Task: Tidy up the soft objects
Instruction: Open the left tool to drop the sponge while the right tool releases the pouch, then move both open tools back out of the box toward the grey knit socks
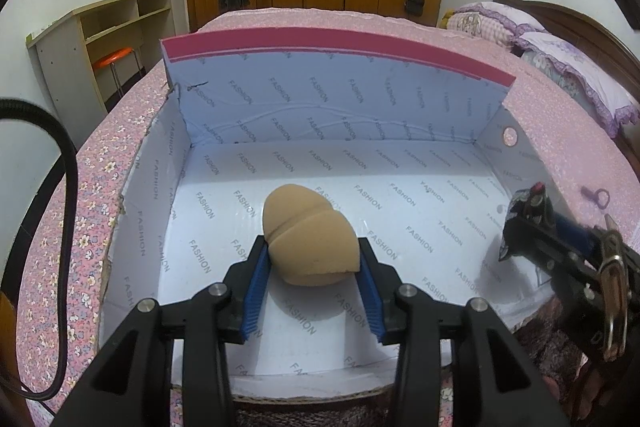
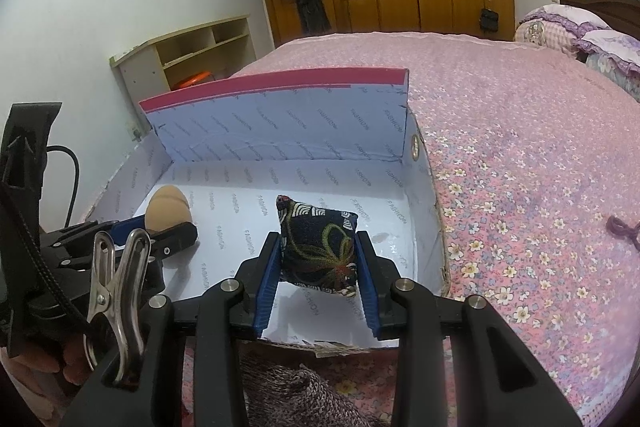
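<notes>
A tan egg-shaped sponge (image 1: 308, 239) sits between the blue pads of my left gripper (image 1: 312, 259), which is shut on it just above the floor of the open white box (image 1: 420, 211). My right gripper (image 2: 318, 255) is shut on a small dark patterned beanbag cushion (image 2: 318, 247) inside the same box (image 2: 248, 203), right of the sponge (image 2: 166, 209). The right gripper with the cushion also shows at the right in the left wrist view (image 1: 528, 211). The left gripper shows at the left in the right wrist view (image 2: 160, 231).
The box lies on a bed with a pink floral cover (image 2: 520, 155). Its lid (image 1: 320, 91) stands upright at the far side. A purple loop (image 2: 622, 229) lies on the cover to the right. Knitted fabric (image 2: 296, 395) lies near the box's front edge.
</notes>
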`<state>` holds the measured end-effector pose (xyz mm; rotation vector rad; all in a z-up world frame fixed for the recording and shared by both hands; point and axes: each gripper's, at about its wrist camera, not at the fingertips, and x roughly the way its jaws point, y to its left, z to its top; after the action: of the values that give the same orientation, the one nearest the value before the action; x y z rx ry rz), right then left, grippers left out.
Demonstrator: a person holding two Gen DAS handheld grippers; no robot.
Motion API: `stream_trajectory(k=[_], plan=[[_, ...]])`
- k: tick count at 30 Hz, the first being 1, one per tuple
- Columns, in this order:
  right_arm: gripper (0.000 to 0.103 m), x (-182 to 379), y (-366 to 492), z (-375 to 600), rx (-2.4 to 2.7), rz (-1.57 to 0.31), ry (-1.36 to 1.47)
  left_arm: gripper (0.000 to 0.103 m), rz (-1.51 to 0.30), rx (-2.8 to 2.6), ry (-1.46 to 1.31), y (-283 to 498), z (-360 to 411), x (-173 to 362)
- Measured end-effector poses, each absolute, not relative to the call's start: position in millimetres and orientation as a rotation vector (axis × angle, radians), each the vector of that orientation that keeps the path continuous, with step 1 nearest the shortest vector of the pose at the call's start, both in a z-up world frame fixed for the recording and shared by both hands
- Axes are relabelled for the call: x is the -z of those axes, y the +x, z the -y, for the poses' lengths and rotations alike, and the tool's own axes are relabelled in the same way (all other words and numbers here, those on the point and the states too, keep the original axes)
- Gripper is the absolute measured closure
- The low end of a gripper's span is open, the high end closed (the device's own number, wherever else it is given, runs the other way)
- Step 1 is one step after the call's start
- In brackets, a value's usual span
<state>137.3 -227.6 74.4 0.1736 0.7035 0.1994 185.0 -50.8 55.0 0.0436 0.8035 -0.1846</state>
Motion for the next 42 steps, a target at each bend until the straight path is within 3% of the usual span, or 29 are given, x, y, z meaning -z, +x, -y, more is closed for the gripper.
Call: stream_trajectory(k=[12, 16, 20, 25, 42], plan=[[0.067, -75, 136, 229, -0.227, -0.673, 0.201, 0.058, -0.801, 0.183, 0.045, 183, 48, -57], [0.065, -75, 136, 227, -0.222, -0.674, 0.192, 0.049, -0.8, 0.17, 0.049, 183, 48, -58], [0.053, -77, 136, 225, -0.216, -0.667, 0.186, 0.044, -0.79, 0.16, 0.046, 180, 43, -61], [0.051, -79, 135, 227, -0.216, -0.665, 0.193, 0.037, -0.767, 0.168, 0.05, 174, 44, -70], [0.051, -103, 110, 221, -0.24, -0.642, 0.196, 0.037, -0.747, 0.176, 0.054, 132, 27, -94]])
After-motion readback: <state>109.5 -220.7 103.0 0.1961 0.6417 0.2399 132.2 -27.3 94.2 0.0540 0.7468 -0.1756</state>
